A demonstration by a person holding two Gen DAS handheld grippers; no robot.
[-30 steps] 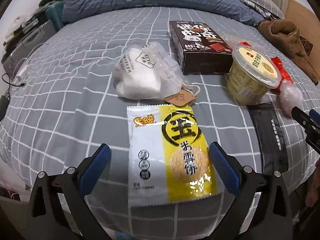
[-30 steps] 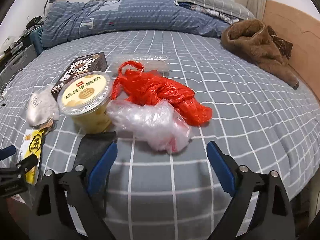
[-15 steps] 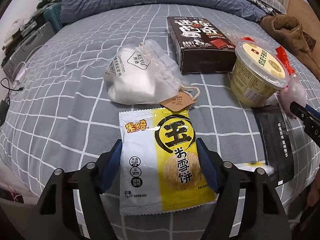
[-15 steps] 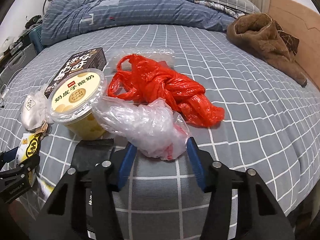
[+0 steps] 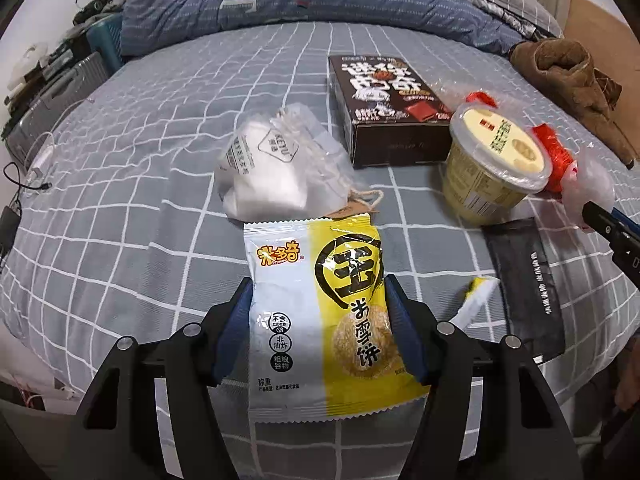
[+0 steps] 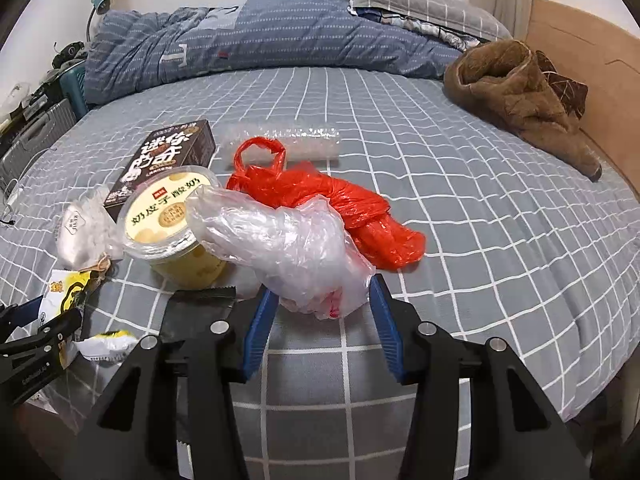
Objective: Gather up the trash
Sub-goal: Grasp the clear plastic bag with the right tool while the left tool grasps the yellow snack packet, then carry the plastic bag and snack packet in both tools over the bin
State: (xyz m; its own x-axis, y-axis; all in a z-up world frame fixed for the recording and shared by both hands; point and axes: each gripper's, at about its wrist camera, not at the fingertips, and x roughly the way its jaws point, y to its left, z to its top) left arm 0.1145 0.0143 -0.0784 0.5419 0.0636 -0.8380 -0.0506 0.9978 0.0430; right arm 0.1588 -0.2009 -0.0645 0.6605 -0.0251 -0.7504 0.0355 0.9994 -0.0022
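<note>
A yellow-and-white snack packet (image 5: 304,280) lies on the grey checked bedsheet (image 5: 160,240). My left gripper (image 5: 318,332) straddles its lower half, and the closing jaws press their blue pads on both side edges. A crumpled clear plastic bag (image 6: 288,248) is bunched between the pads of my right gripper (image 6: 322,320), which is shut on its near end. Behind it lies a red plastic bag (image 6: 352,204). A yellow lidded cup (image 6: 168,216), a dark box (image 5: 384,108), a white pouch (image 5: 272,172), a flat black packet (image 5: 528,288) and a torn wrapper scrap (image 5: 478,296) lie around.
Bubble wrap (image 6: 288,140) lies behind the red bag. A brown garment (image 6: 516,92) sits at the right by the wooden bed frame. A blue duvet (image 6: 260,36) and pillows fill the far end. Suitcases and clutter stand off the bed's left edge.
Both grippers came forward and their jaws narrowed. The left pads now touch the snack packet's edges. The right pads closed on the clear bag. A torn wrapper scrap came into view.
</note>
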